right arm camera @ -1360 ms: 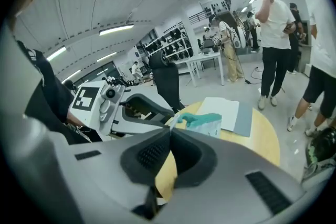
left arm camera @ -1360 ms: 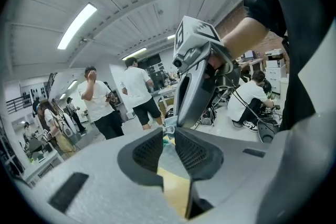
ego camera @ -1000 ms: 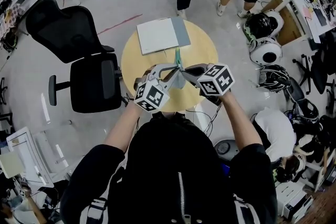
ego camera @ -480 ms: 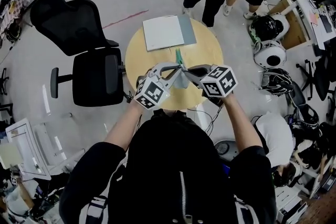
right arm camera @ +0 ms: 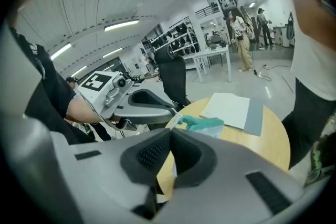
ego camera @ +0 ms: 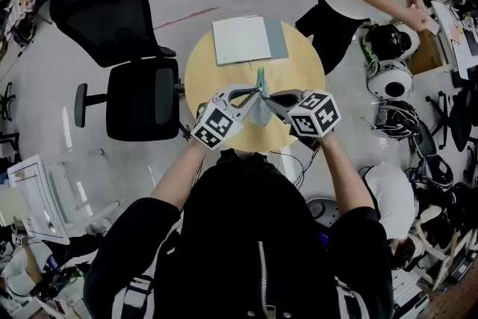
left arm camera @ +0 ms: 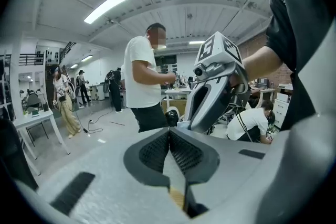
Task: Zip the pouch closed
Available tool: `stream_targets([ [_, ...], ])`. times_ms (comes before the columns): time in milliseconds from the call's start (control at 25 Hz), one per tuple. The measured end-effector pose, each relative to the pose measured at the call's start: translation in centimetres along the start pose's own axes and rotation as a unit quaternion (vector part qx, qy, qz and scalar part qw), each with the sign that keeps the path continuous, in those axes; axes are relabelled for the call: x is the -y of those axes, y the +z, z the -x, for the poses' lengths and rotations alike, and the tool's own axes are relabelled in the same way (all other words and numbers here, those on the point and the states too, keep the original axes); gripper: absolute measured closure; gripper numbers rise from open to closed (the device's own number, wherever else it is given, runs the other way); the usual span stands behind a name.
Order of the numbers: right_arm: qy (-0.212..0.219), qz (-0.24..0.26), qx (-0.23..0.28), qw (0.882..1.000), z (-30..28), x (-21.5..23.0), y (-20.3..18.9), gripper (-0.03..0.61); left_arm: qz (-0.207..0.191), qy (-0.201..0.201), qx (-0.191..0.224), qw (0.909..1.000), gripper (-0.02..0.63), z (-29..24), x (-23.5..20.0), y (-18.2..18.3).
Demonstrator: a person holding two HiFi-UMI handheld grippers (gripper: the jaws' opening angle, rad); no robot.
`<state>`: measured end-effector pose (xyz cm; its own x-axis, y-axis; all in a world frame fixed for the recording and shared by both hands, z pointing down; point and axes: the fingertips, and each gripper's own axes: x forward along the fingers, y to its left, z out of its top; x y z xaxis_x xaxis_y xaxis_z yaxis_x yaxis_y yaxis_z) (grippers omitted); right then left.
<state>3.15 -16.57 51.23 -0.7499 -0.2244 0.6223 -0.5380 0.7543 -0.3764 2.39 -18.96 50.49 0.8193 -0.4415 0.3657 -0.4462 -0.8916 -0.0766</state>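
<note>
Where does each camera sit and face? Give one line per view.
Head view: on head, looking down at table, pouch, both forearms.
Left gripper view: on left gripper, facing the room; right gripper, hand show.
Right gripper view: facing table, pouch; left gripper, forearm show.
Shared: head and right gripper views both show the pouch.

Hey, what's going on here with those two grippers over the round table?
A person holds a gripper in each hand above the round wooden table. The left gripper and right gripper both have their jaws shut on a pale pouch with a teal top edge, held up between them. How far the zip is closed can't be made out. A white and grey folder lies on the table's far side.
</note>
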Motion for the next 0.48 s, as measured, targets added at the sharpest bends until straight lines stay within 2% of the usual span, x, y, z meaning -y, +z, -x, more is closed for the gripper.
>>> stream_targets([
  [360, 0.009, 0.005, -0.008, 1.000, -0.7, -0.8, -0.6, 0.574, 0.033, 0.016, -0.014, 0.9992, 0.604, 0.7, -0.8, -1.8],
  [480, 0.010, 0.003, -0.009, 1.000, -0.6, -0.8, -0.8, 0.574, 0.032, 0.014, -0.020, 0.9992, 0.604, 0.6, -0.7, -2.0],
])
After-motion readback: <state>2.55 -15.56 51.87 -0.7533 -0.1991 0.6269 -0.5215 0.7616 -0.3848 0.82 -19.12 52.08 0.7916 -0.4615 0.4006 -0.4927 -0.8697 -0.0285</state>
